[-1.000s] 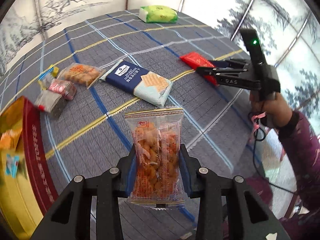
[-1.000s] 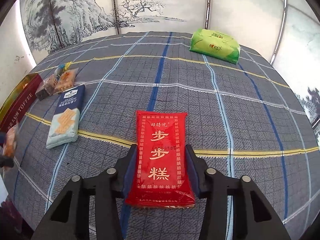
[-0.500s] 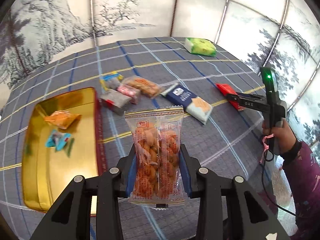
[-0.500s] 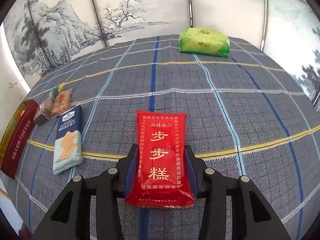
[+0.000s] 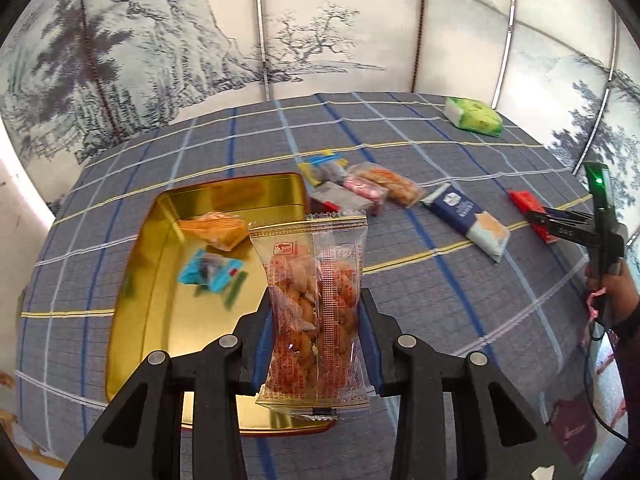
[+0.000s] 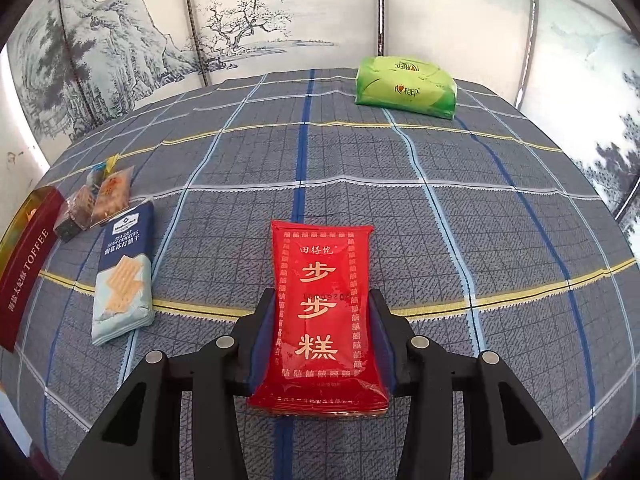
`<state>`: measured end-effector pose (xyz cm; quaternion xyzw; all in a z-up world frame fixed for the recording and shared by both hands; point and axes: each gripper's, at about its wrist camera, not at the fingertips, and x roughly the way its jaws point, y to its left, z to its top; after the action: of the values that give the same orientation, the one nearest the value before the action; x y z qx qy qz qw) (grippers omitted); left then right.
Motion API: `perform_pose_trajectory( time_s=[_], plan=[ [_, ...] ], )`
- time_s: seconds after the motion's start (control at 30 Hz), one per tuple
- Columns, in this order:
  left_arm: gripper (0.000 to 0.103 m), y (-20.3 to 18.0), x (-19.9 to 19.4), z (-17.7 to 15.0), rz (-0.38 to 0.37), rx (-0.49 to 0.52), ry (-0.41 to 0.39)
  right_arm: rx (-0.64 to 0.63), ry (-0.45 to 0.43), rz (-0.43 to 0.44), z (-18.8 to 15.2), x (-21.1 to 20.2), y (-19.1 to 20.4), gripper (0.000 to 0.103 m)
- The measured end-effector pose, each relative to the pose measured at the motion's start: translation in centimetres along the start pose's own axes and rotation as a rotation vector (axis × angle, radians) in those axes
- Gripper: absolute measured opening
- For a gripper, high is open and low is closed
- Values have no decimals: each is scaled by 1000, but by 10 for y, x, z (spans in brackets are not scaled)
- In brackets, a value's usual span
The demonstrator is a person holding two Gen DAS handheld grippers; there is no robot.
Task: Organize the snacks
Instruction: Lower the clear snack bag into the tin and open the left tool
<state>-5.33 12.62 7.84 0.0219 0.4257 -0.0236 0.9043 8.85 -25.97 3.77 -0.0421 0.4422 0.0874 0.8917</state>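
The left tool (image 5: 316, 344) pinches a clear peanut packet (image 5: 314, 312) over the gold tin (image 5: 160, 240)'s 4 o'clock rim; released here, it could land outside. The right tool (image 6: 320, 336) clamps a red cake packet (image 6: 324, 304).

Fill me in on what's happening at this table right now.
A person with a handheld gripper in each hand is sorting snacks into a gold tin. The left gripper is clamped on a clear packet of peanuts, held above the tin, which already contains an orange packet and a blue-wrapped candy. The right gripper grips a red cake packet. A soda cracker pack and several small snacks lie on the checked cloth.
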Motion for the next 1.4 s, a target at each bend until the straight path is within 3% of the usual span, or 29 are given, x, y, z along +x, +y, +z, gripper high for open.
perform_pose_trajectory(
  time_s=[0.47, 1.4],
  plan=[
    [34, 44, 21, -15, 123, -45, 22, -6, 2, -7, 0, 1, 2, 46],
    [34, 92, 54, -38, 212, -118, 72, -9, 4, -11, 0, 2, 3, 46]
  ],
)
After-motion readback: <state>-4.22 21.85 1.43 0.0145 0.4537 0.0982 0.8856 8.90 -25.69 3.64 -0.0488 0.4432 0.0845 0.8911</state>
